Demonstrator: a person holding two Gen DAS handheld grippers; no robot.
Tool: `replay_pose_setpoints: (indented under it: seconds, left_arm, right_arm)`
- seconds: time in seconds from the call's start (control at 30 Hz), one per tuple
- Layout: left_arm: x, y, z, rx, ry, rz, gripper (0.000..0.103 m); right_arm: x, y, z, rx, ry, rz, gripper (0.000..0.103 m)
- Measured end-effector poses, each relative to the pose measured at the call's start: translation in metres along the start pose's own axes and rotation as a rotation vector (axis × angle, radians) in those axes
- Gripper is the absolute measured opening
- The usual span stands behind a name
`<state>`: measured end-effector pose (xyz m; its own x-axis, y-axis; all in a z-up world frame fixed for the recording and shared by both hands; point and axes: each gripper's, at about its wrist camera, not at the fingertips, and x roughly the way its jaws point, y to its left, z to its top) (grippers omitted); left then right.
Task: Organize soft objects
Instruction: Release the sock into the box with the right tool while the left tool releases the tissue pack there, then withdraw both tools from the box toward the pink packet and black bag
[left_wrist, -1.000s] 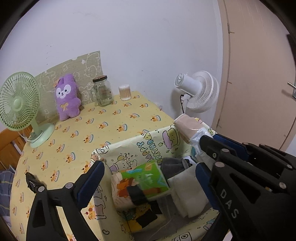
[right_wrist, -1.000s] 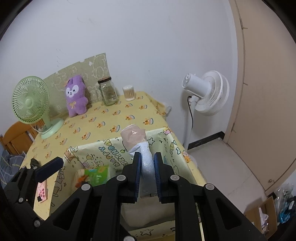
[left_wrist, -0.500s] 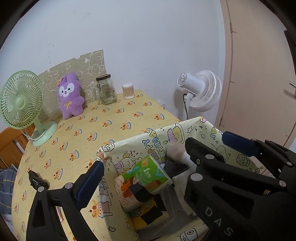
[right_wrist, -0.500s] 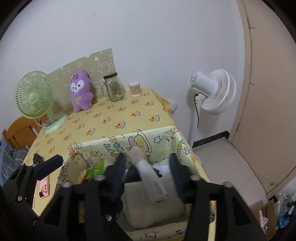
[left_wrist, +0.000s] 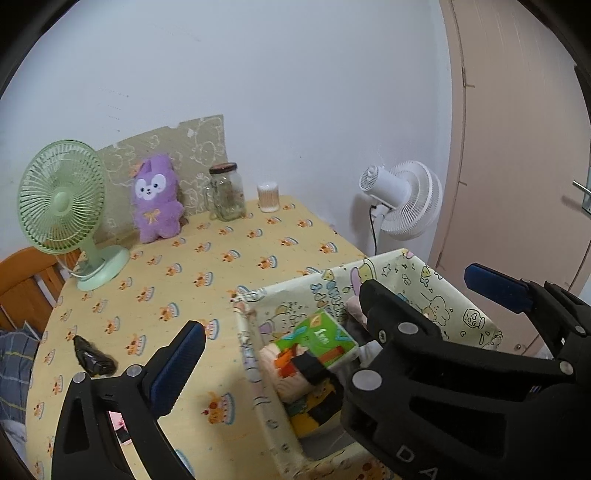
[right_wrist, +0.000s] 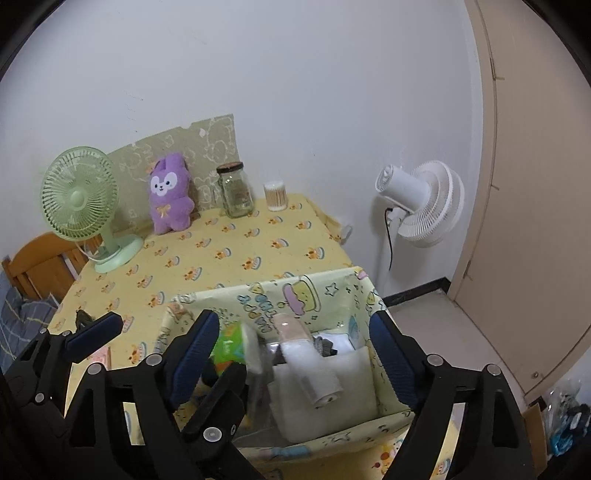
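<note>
A yellow cartoon-print fabric bin (right_wrist: 266, 295) stands on the table's near right corner. Inside it, a pink-and-white rolled cloth (right_wrist: 306, 354) leans on a white folded piece, beside a green tissue pack (right_wrist: 231, 345). My right gripper (right_wrist: 293, 317) hangs over the bin with its jaws opening wide, and the roll lies loose below them, untouched. My left gripper (left_wrist: 295, 350) is open over the bin's left wall (left_wrist: 251, 332), its right finger crossed behind the right gripper's near finger. A purple plush (left_wrist: 157, 199) stands against the back wall.
A green desk fan (left_wrist: 61, 195), a glass jar (left_wrist: 227, 192) and a cotton-swab tub (left_wrist: 268, 192) line the back of the table. A small black item (left_wrist: 92, 356) lies near my left finger. A white standing fan (left_wrist: 402, 199) and a door (left_wrist: 517, 147) are beyond the table's right edge.
My right gripper spread its jaws and let the roll go; the roll dropped into the bin. Both grippers drew back and rose a little.
</note>
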<state>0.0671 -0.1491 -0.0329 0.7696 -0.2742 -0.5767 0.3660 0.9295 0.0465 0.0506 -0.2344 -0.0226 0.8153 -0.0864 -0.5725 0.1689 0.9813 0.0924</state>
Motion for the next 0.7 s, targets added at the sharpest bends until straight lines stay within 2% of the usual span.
replay_pose_setpoints:
  seconds: [0.5,0.7]
  left_arm:
    - [-0.036,0.042,-0.004,-0.027,-0.06,0.029,0.103]
    - [-0.05,0.059,-0.004,-0.035,-0.086,0.052,0.103]
  right_arm:
    - [-0.026,0.048,0.003,-0.022,-0.05,0.012,0.089]
    - [-0.034,0.067,0.006,-0.032,-0.074,0.024,0.094]
